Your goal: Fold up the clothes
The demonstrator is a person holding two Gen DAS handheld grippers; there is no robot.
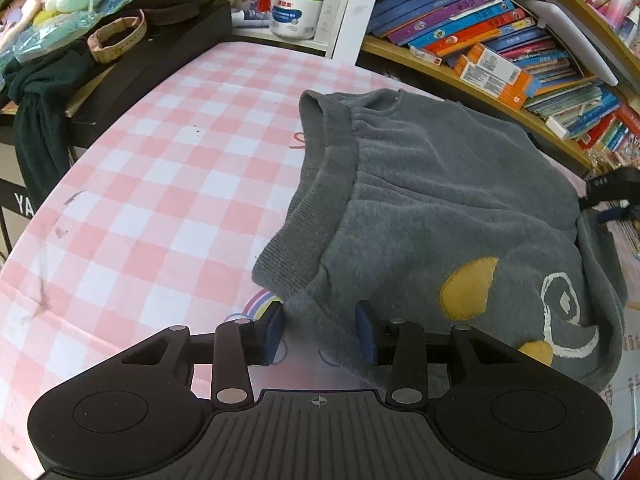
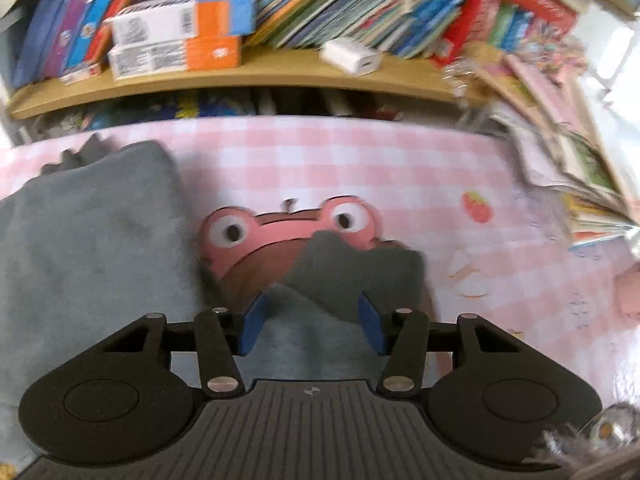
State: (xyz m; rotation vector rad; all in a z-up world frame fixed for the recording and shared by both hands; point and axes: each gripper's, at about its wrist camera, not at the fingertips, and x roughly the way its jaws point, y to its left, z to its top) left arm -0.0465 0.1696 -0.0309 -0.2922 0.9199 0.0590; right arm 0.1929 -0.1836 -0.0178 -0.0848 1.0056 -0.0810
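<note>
1. One garment is in play: a grey fleece sweater [image 1: 432,208] with a ribbed hem and a yellow and white print, lying on the pink checked tablecloth [image 1: 168,128] toward the bookshelf side of the table.
2. Some folding looks to be done. In the left wrist view the body is doubled over, with the ribbed hem [image 1: 320,184] lying across the top in a loose, raised band instead of hanging at one end.
3. It is not neat yet. The hem stands up in a hump, the near edge is rumpled, and the printed part sags off toward the right.
4. Left gripper [image 1: 322,330]: its blue pads stand apart on either side of a corner of the grey fabric at the near edge. I see gaps between pads and cloth, so I read it as open around the corner, not pinching it.
5. Right gripper [image 2: 313,322]: the picture is blurred, so it appears to be on the move. Its pads are spread too, with a grey flap [image 2: 352,268] of cloth between and beyond them, draped over a pink frog picture [image 2: 256,236] on the cloth. The pads do not look pressed on the flap.
6. What that flap is, a sleeve or a side edge, I cannot tell.
7. Left to do, as I judge it: take hold of the loose corner and the flap, bring them over the main bulk [image 2: 88,248], flatten the hump, and square the bundle.
</note>
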